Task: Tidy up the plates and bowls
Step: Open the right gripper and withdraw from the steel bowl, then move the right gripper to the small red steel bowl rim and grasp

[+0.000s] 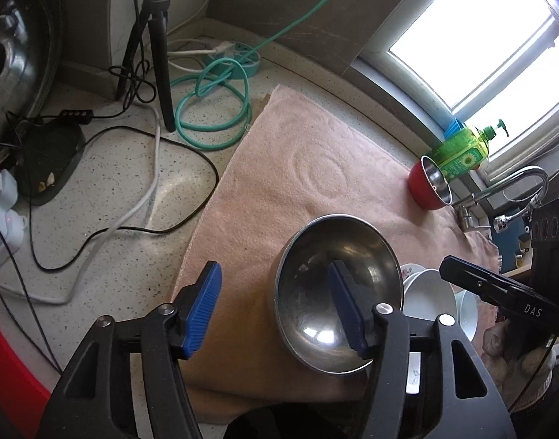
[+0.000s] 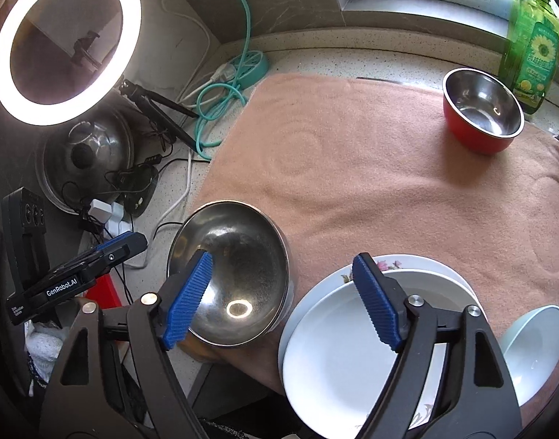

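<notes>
Steel bowl point(image 1: 339, 292) is what I'm on: it sits on the pink towel point(image 1: 297, 168) at the near edge of the counter, and my left gripper point(image 1: 275, 311) is spread wide around its rim, one blue pad inside the bowl, the other outside on bare towel, nothing clamped yet. Right gripper point(image 2: 286, 300) is also wide open and empty, hovering with one pad over the same bowl and the other over the white plate point(image 2: 337, 351), which rests on a floral-rimmed plate point(image 2: 407, 261). I read this as the pick-up step on the bowl, early in the task since nothing looks sorted. Next move, as I judge it: close the left pads on the rim wall and lift level; thin polished steel may slip, so seat the pads deep. Likely destination is the red bowl point(image 2: 482, 115) at the far side near the green soap bottle point(image 2: 533, 47), but that's a guess. Pale bowl point(image 2: 535, 344) at lower right is cut off by the frame and my gripper arm. Can't tell whether the left inner pad touches the bowl wall. Plate stack's near edge is hidden under the gripper body.
</notes>
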`<state>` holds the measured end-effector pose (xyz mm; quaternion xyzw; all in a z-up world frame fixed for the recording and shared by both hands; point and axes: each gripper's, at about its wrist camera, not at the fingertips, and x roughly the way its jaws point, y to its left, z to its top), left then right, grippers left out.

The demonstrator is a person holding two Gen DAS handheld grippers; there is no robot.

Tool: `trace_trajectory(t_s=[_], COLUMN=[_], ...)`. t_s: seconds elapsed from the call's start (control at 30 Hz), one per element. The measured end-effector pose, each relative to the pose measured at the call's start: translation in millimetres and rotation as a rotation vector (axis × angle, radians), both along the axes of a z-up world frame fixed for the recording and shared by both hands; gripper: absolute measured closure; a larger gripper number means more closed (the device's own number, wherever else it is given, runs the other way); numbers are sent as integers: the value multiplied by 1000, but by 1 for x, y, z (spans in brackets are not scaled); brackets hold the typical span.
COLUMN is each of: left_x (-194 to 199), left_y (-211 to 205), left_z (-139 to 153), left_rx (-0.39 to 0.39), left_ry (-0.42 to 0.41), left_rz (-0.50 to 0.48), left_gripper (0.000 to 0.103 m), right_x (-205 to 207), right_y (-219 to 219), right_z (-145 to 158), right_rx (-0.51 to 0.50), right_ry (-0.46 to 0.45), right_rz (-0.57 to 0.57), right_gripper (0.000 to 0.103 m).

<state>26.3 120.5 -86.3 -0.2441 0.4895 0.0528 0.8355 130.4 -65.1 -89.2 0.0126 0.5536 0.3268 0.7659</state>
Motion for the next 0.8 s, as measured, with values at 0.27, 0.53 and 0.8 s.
trace_trajectory(t_s=[0.27,0.53,0.8], left_x=[21,43,72], left_y=[-22,-43,-83], left_z=[26,46,68], left_rx=[51,69,100], left_ry=[-73,-135,-191], left_rz=[-91,-172,-268], left_gripper=[35,35,35], right_x=[5,4,13], right_y=[-28,-67,-122], right_z=[29,61,97], right_rx=[-24,-69,-39], right_ry=[-107,-250,-325], right_rz=[-99,-216,-255], right_gripper=[13,13,3])
